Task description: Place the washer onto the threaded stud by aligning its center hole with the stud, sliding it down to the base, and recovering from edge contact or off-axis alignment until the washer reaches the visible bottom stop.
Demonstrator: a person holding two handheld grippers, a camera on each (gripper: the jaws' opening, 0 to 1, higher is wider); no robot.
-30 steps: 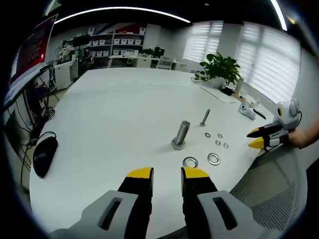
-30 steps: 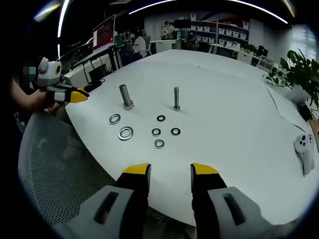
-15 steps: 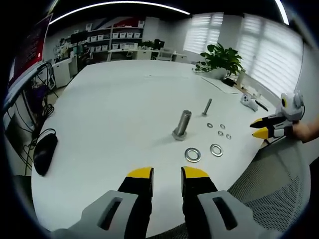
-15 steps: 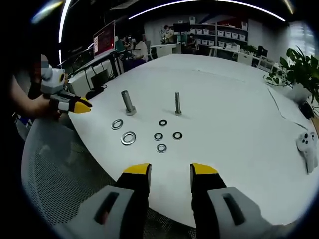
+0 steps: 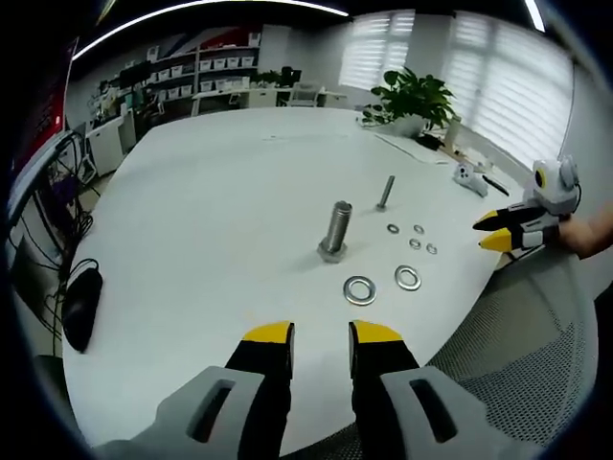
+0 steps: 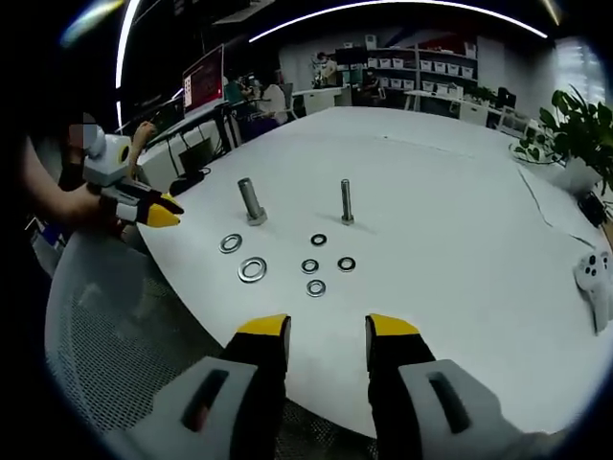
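On the white table [image 5: 211,192] a thick threaded bolt [image 5: 335,230] stands upright on its head, and a thinner stud [image 5: 386,192] stands behind it. Two large washers [image 5: 360,289] [image 5: 407,278] lie flat in front of the bolt, with several small washers [image 5: 415,243] beside the thin stud. My left gripper [image 5: 321,335] is open and empty over the near table edge. The right gripper view shows the bolt [image 6: 252,201], the stud [image 6: 347,201], the large washers [image 6: 253,269] and the small washers [image 6: 316,287]. My right gripper [image 6: 328,326] is open and empty, well short of them.
A black mouse [image 5: 81,307] lies at the table's left edge. A white controller [image 6: 599,273] and a potted plant [image 5: 412,96] sit at the far side. A grey mesh chair [image 6: 115,355] stands against the table edge below both grippers. Shelves and desks fill the background.
Both views have shifted slightly with the hands. The washers, bolt and stud lie where they were. Neither gripper has taken hold of anything.
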